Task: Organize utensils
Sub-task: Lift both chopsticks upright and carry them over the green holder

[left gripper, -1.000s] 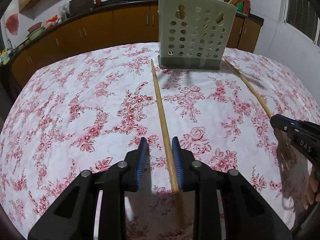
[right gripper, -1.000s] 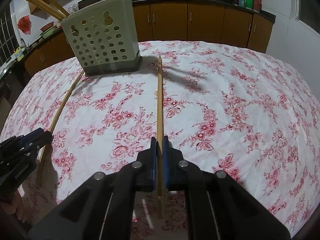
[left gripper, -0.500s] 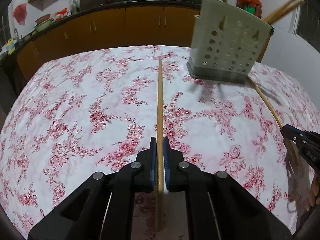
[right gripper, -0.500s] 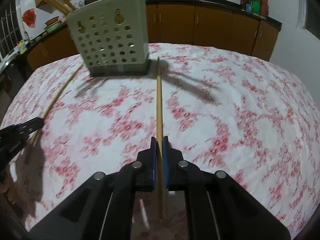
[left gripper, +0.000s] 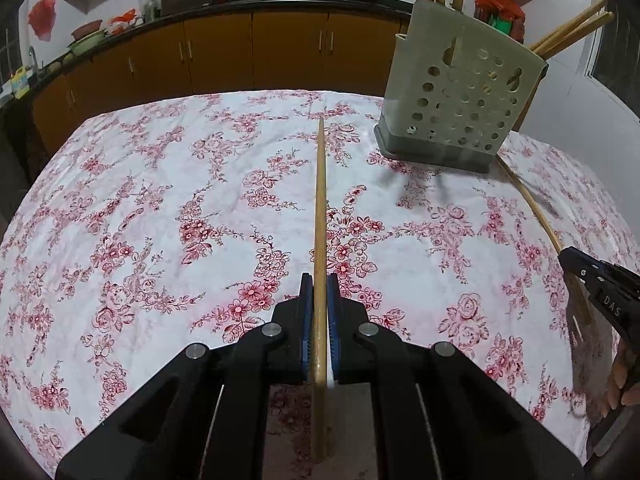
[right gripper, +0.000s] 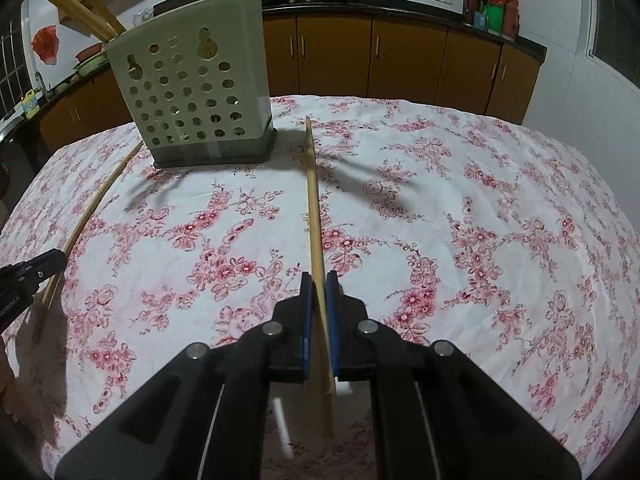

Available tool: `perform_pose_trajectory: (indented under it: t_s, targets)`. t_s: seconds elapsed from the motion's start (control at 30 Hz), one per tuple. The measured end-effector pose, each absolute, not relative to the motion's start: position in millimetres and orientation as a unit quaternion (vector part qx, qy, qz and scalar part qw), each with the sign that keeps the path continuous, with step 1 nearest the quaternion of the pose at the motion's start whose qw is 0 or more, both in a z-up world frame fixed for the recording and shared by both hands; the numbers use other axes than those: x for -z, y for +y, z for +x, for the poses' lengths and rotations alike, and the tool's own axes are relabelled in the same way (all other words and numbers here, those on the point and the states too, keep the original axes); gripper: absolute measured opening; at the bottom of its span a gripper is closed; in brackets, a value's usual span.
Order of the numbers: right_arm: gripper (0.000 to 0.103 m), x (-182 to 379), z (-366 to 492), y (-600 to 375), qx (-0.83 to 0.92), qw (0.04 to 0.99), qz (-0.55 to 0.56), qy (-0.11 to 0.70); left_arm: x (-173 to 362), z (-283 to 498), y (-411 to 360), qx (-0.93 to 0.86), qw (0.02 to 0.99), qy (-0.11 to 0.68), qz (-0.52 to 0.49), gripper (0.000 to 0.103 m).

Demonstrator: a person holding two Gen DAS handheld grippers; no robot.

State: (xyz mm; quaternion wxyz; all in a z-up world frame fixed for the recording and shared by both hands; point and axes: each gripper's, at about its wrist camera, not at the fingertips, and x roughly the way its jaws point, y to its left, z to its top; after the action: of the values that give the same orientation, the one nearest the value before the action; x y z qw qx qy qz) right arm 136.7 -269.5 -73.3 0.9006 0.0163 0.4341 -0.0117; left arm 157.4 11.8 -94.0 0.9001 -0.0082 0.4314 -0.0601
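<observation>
Left gripper (left gripper: pixel 316 284): pointing down and forward at a slant, jaws closed on a stick (left gripper: pixel 319 208), blue pads (left gripper: pixel 306 312) pressing both its sides. The stick's near end pokes out behind the pads.

Right gripper (right gripper: pixel 315 282): same slanted pose, jaws closed on a second stick (right gripper: pixel 313 200), gripped near its near end.

Each gripper's black tip shows at the edge of the other's view. Fingers of a hand (left gripper: pixel 624 376) show behind the right one.
</observation>
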Motion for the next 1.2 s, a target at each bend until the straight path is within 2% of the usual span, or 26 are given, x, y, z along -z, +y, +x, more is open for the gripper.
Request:
perform_pose_trajectory:
  t_s: [0.97,1.2]
  targets:
    - [0.008,71,130,-279,-0.007,0.900,0.048,0.434,94,143,9,0.071,0.899,0.432,0.014,0.008]
    - [0.008,27,113,-288,-0.011,0.927,0.060,0.369,64,134,8,0.098,0.912,0.399,0.008,0.008]
